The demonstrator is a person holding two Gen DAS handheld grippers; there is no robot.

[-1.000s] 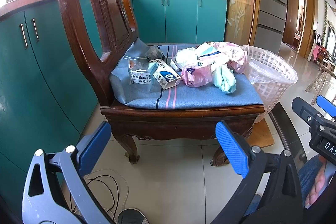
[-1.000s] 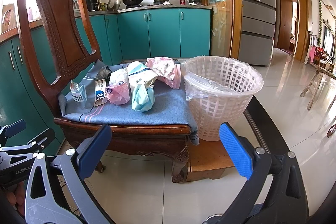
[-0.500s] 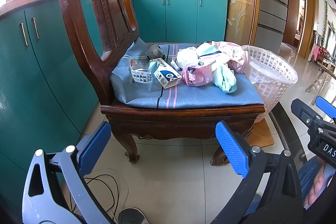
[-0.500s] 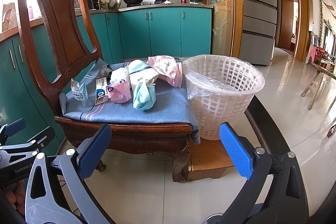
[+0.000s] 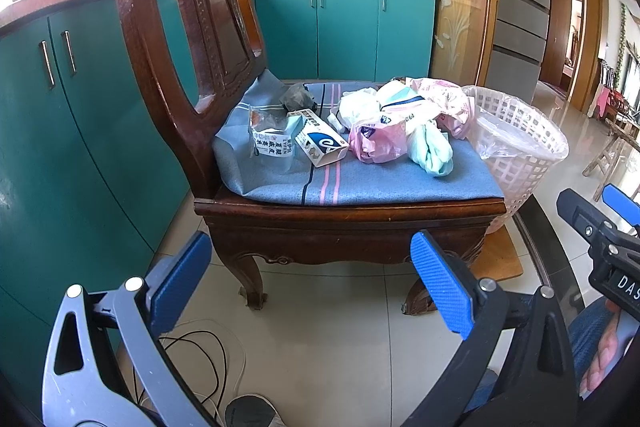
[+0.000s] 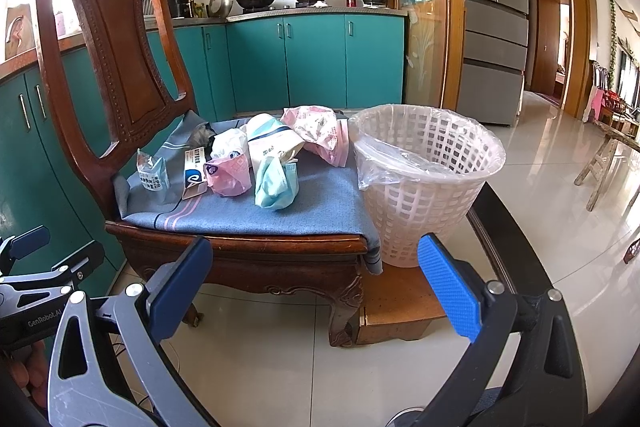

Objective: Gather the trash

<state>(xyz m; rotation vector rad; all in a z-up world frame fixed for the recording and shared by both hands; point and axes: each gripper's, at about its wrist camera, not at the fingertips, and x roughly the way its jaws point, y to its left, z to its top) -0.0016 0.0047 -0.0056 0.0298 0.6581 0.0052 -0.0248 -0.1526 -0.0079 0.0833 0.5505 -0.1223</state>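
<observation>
Both my left gripper (image 5: 310,287) and right gripper (image 6: 316,287) gape empty; the seat's trash (image 6: 276,183) looks light, crumpled, soft, so I'd pinch bunched folds.

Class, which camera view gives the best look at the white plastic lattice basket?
The right wrist view: the white plastic lattice basket shows whole, rim to base. The left wrist view shows it partly hidden behind the chair seat.

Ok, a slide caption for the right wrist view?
Open right gripper faces a wooden chair strewn with trash, a lined white basket beside it.
</observation>
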